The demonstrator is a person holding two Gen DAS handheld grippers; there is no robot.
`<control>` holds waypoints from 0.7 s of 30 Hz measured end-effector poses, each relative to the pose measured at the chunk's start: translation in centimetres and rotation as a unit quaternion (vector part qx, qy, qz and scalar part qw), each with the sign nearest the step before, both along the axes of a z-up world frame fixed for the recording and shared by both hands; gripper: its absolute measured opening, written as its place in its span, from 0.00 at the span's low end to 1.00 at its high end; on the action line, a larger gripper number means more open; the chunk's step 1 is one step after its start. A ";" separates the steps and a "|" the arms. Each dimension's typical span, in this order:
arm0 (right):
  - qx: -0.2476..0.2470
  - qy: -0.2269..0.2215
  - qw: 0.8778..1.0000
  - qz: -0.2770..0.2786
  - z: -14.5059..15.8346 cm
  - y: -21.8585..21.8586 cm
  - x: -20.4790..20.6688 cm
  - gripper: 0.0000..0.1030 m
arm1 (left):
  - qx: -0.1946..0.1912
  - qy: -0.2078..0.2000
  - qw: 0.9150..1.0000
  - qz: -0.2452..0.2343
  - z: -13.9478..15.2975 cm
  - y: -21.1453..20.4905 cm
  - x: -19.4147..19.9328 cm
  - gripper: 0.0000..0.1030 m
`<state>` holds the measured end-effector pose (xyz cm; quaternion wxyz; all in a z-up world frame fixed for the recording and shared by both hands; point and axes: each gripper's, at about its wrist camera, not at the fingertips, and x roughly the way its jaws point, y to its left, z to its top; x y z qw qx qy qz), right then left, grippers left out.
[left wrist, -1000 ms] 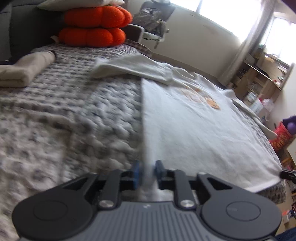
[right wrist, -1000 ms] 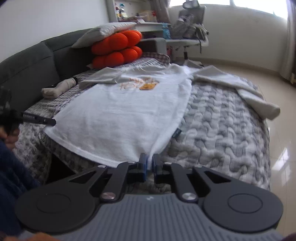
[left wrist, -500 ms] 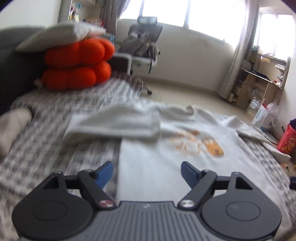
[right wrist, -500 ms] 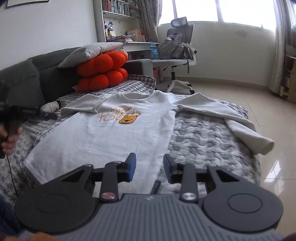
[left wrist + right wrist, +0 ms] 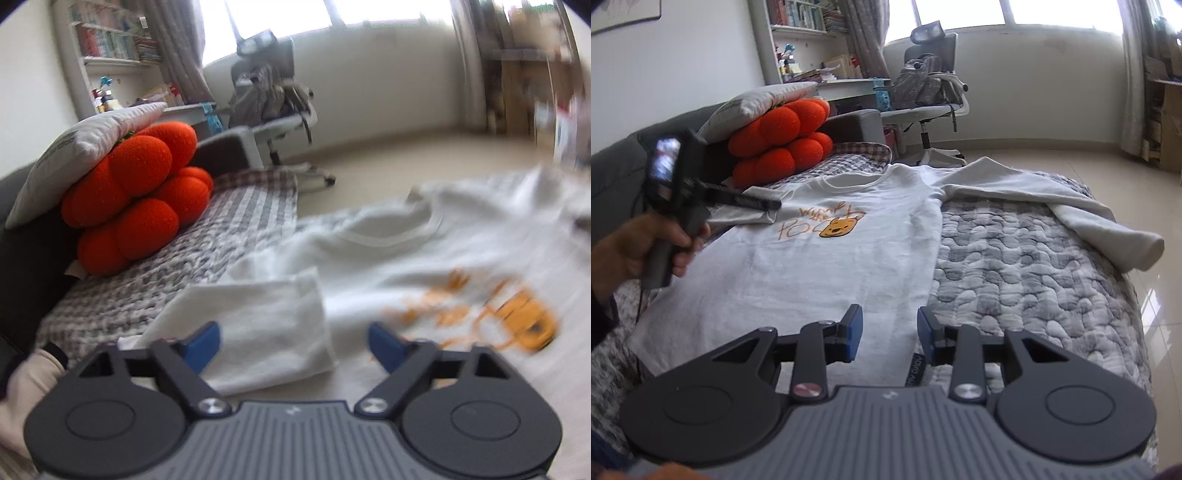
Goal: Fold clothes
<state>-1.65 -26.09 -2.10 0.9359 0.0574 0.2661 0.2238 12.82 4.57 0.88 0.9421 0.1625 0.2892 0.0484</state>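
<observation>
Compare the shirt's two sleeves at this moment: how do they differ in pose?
The left sleeve is folded in over the chest beside the orange print; the right sleeve stretches out flat across the grey quilt. The left gripper is over the left sleeve, jaws closing, not pressing cloth; nothing is near the right sleeve. Both are long, white and ungripped.

My left wrist camera rides low and close over the white shirt, looking along my fingers toward the orange cushion at ten o'clock and the office chair at twelve. My right wrist camera sits farther back at the shirt's hem, facing the same way. Both views share shirt, cushion and chair.
</observation>
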 end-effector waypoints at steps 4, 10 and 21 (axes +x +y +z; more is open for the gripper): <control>0.000 0.000 1.000 0.006 -0.1 -0.2 -0.3 0.36 | -0.027 -0.011 1.000 0.008 1.0 3.0 -0.4 0.03; -0.008 -0.003 1.000 0.001 -0.2 -0.7 -0.6 0.36 | -0.115 -0.143 0.977 0.107 8.3 14.3 -4.8 0.03; 0.009 -0.002 1.000 -0.006 0.2 -0.3 -0.6 0.36 | -0.214 -0.205 0.890 0.348 7.5 35.8 -11.3 0.00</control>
